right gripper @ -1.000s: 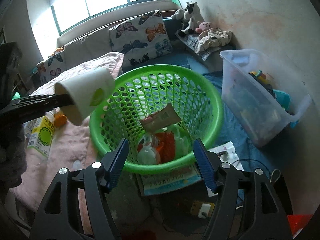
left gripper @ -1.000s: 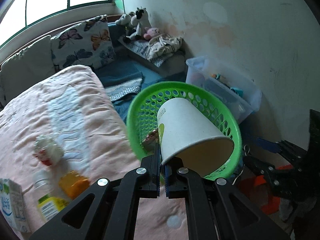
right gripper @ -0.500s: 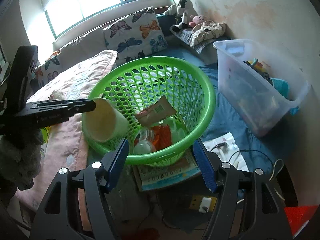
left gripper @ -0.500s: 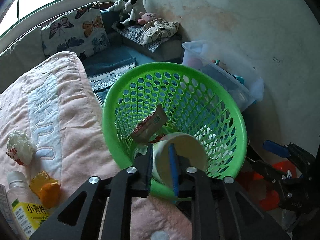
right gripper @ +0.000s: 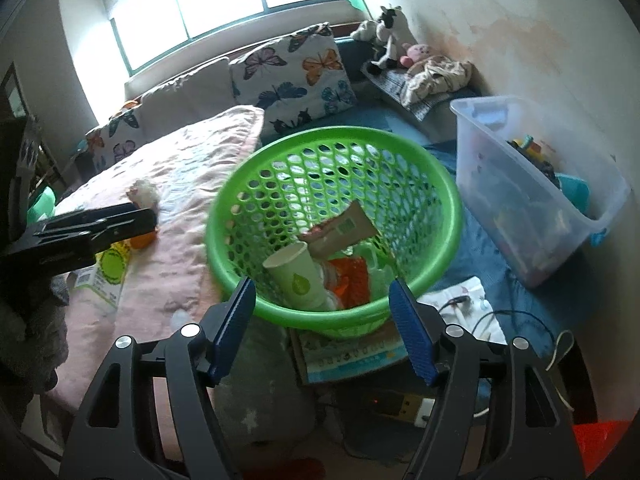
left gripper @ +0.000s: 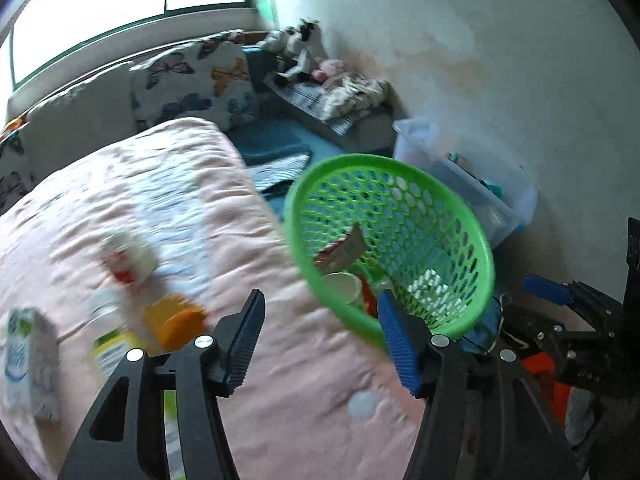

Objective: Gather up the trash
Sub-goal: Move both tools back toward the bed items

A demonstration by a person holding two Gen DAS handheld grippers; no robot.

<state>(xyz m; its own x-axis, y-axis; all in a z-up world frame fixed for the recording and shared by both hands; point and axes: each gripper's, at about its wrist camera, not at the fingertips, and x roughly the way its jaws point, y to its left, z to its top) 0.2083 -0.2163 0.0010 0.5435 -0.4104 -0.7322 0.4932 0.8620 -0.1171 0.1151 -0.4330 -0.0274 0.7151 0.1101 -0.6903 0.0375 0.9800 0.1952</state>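
The paper cup (right gripper: 294,276) lies in the green basket (right gripper: 452,200); the left gripper (left gripper: 320,338), jaws just opened, hangs empty. The right gripper (right gripper: 322,326) gapes empty too. On the pink blanket (left gripper: 168,200) to the left wait a carton (left gripper: 26,360) and, seemingly, bottles (left gripper: 108,344).

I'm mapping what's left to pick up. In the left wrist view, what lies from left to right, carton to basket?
White carton → plastic bottle → orange piece → green basket.

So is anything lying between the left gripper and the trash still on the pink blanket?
Nothing visible does. The left gripper is open and empty over the pink blanket; the orange piece, plastic bottle and carton lie uncovered beside it.
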